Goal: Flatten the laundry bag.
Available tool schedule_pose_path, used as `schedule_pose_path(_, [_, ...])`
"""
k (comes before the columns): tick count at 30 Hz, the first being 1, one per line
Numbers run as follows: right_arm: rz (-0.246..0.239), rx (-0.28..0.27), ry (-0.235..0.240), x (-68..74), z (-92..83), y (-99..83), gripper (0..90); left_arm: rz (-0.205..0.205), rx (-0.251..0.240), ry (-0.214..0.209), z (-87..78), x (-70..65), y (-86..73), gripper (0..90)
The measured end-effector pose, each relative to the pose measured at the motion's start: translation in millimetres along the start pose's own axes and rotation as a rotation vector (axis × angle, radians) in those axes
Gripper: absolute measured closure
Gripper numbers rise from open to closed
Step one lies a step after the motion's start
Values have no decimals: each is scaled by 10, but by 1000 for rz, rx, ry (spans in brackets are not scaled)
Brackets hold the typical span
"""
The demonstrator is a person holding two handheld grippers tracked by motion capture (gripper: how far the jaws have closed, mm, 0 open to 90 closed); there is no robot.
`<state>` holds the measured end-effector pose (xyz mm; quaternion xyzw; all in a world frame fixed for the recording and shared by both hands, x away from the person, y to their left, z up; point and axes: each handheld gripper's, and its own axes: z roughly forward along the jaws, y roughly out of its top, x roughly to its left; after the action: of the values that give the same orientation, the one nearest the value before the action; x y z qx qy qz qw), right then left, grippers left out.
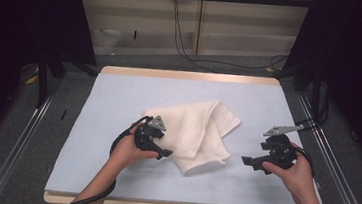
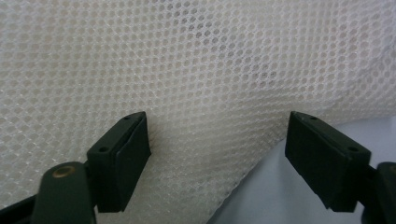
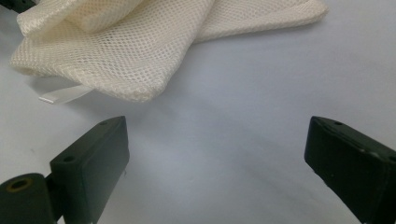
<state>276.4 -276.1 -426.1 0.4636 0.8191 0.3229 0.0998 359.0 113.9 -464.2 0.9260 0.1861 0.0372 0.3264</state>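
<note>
Partly, left tongs (image 1: 164, 154) overlap mesh cloth (image 1: 201, 129) edge (contact perhaps, unclear).

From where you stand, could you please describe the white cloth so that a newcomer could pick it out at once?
Start at the table with the pale blue sheet. Near its middle, between the left gripper and right gripper, lies the mesh cloth. It is cream-white, crumpled and netted with small holes, with a white tag at one edge.

The cream mesh cloth (image 1: 201, 131) is an open honeycomb weave, soft and matt, with a smooth white ribbon tag (image 3: 63, 94) at one hem. The counter (image 1: 119, 101) wears a matt, pale blue sheet over a light wood edge. Each hand-held gripper (image 1: 157, 147) looks like dull black plastic, with brass-coloured screw insets.
</note>
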Motion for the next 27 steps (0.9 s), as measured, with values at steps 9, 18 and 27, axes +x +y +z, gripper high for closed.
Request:
schedule_pose_path(9, [-2,6,-11,21,1,11,62,-8,40,36,7,8,16,374])
schedule_pose_path(18, [-11,3,-1,19,6,12,63,-139,36,-3,-79,154,-20,686])
schedule_pose_path(27, [-21,2,0,33,16,22,64,-239,7,-28,-167,230,25,799])
